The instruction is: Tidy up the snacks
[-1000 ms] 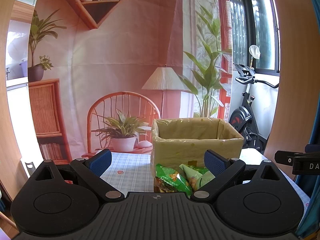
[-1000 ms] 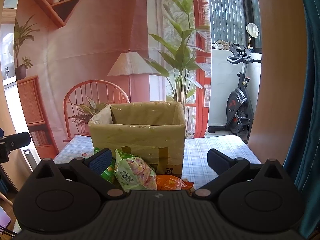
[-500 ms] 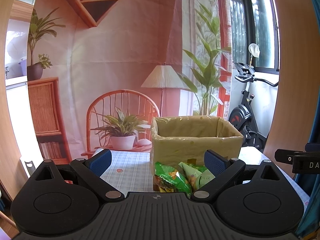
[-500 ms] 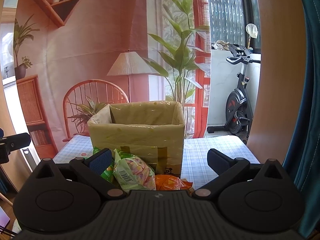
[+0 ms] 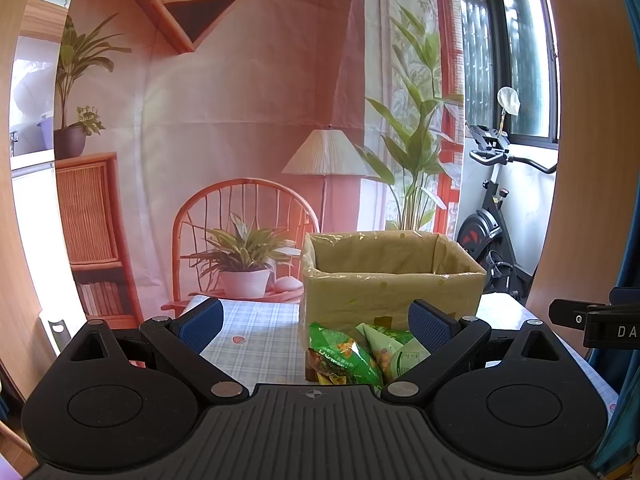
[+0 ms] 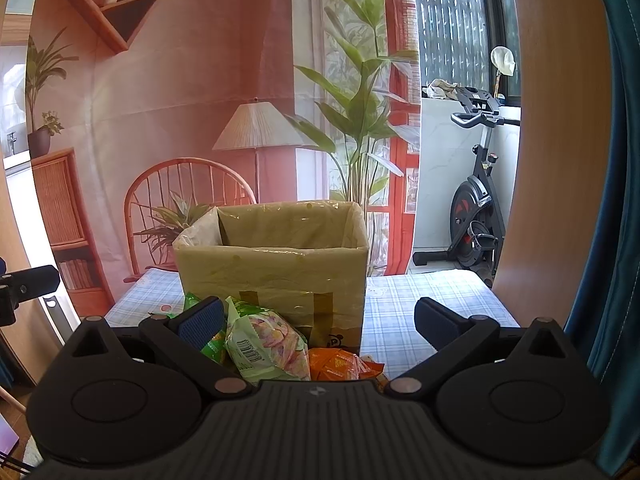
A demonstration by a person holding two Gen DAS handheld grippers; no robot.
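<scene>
Left gripper (image 5: 316, 326): your jaws stand wide apart and released, nothing between the blue pads; they hang above the near edge of the surface, aimed at the box.
Right gripper (image 6: 318, 322): your jaws are likewise spread and released, empty, level with the snack pile.
Green snack bag (image 5: 344, 354): lies just ahead of your left jaws, leaning against the front wall of the box; printed side faces you.
Pale green bags (image 5: 390, 346): two packets pressed against the green snack bag on its right, partly hidden behind your left gripper's right finger.
Pale bag with barcode (image 6: 266, 344): seen from your right gripper, propped between the jaws nearer the left finger; pink and yellow print, barcode towards you.
Orange snack bag (image 6: 340, 364): lies flat to the right of the barcode bag, at the foot of the box, lower edge cut off by the gripper body.
Cardboard box (image 6: 276, 276): open-topped, lined with clear plastic, brown tape on the front wall; stands upright behind the snacks; the inside cannot be seen into.
Surface (image 6: 432, 296): covered in a blue checked cloth, carries box and snacks.
Backdrop (image 5: 248, 120): printed room scene hangs behind the surface.
Exercise bike (image 6: 476, 208): stands well apart at the right, by the window.
</scene>
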